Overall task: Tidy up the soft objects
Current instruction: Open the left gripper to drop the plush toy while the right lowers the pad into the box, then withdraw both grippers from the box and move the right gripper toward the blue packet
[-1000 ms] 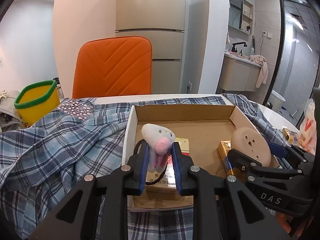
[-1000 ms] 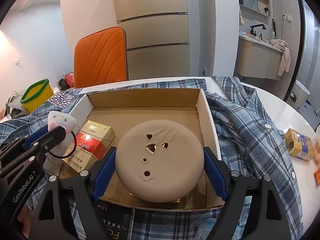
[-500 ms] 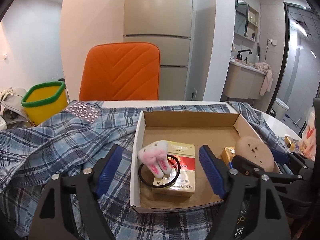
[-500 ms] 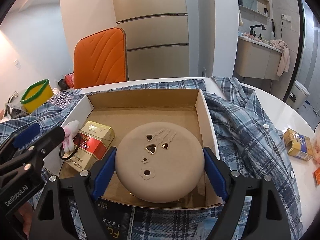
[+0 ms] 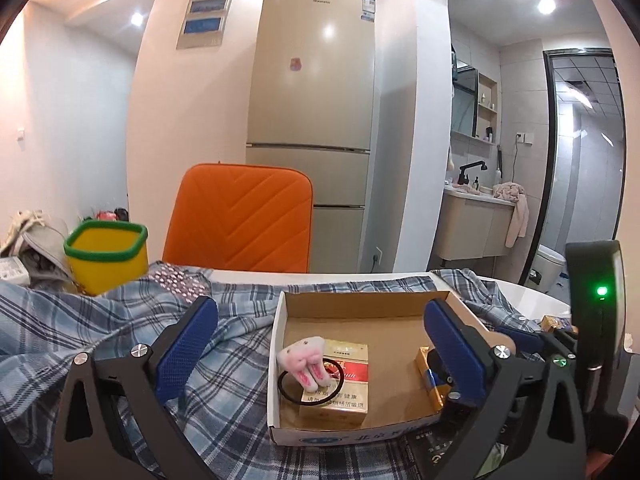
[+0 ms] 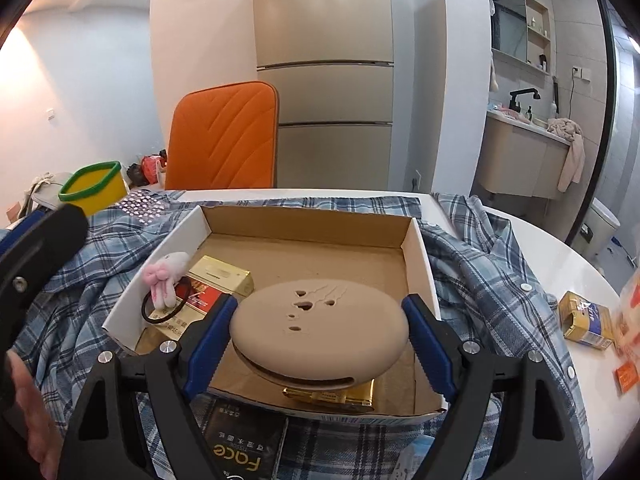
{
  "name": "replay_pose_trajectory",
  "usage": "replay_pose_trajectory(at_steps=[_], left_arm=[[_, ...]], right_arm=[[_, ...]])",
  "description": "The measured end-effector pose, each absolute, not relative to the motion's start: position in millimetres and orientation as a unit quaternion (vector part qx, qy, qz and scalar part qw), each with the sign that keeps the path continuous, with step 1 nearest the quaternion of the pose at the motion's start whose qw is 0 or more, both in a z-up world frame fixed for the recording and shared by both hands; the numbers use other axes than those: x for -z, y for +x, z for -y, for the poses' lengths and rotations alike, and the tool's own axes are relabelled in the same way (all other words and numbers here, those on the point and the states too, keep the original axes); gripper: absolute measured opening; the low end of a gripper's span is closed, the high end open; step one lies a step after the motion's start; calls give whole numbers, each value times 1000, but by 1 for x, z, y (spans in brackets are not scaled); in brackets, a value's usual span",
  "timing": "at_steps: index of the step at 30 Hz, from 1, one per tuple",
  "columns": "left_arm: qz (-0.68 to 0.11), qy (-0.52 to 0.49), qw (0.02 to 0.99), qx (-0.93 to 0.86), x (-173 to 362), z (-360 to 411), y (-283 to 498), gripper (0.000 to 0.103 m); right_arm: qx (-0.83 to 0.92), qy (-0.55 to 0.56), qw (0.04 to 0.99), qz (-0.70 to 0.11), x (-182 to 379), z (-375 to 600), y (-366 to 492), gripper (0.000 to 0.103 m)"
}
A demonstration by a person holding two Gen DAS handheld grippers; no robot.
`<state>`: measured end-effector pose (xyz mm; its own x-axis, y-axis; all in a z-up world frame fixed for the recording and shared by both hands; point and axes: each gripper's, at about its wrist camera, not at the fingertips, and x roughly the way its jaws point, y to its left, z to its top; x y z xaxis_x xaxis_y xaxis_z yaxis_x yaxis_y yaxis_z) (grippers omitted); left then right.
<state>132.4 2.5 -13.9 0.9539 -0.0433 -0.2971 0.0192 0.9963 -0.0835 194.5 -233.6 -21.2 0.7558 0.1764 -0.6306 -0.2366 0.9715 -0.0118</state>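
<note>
While level, left gripper point(image 5: 320, 344) wide above box point(image 5: 360, 302)

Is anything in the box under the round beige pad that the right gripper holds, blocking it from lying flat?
Yes. A gold pack lies on the cardboard box floor directly beneath the round beige pad, clamped in the right gripper.

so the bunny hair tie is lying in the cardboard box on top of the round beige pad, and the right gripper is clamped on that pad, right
Not quite. The bunny hair tie is in the cardboard box, but it lies on the gold and red carton, not on the round beige pad. The left wrist view shows this plainly. The right gripper does have its pads pressed on either side of that pad.
</note>
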Motion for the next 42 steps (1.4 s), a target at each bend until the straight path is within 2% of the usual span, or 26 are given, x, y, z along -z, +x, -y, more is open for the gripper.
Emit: replay_pose_trajectory(at_steps=[5, 12, 27, 37, 42], left_arm=[[-152, -36, 988, 14, 15, -1, 134, 103], [-157, -42, 987, 12, 16, -3, 135, 103], [-117, -38, 992, 1, 9, -3, 120, 103], [-64, -38, 996, 40, -33, 7, 69, 103], [-53, -32, 997, 46, -45, 18, 39, 103]], right_arm=[[-112, -25, 928, -353, 27, 241, 202, 83], [-134, -20, 935, -327, 20, 238, 194, 85], [-112, -17, 948, -299, 7, 243, 186, 88], [-92, -38, 973, -208, -51, 264, 136, 88], [-65, -33, 979, -191, -62, 286, 105, 88]])
